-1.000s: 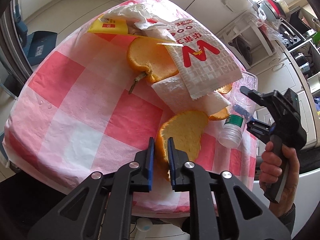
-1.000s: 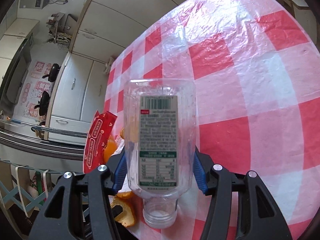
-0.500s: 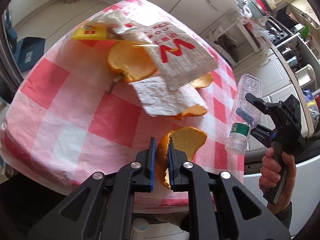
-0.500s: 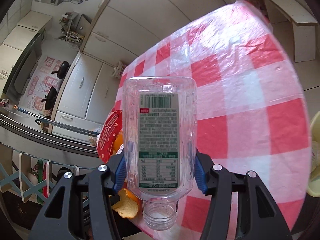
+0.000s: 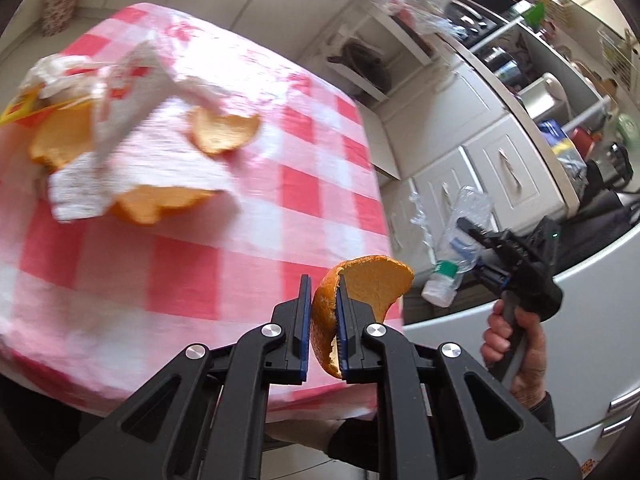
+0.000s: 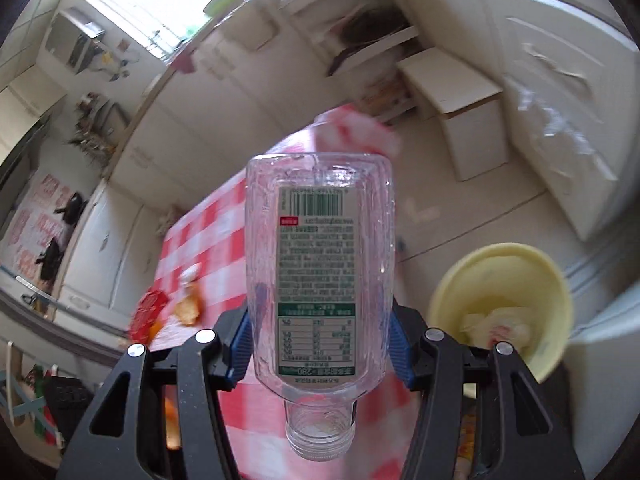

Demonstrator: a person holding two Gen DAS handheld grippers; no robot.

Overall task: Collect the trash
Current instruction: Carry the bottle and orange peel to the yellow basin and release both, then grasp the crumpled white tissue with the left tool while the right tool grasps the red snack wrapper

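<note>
left gripper (image 5: 323, 334) pinches a piece of orange peel (image 5: 362, 292) between its blue pads, held in the air at the edge of the checked table (image 5: 192, 272). right gripper (image 6: 320, 344) clamps a clear plastic bottle (image 6: 318, 292), neck toward the camera, beside a yellow bin (image 6: 500, 276). more peel (image 5: 224, 132) and a paper wrapper (image 5: 132, 92) lie on the table.
</note>
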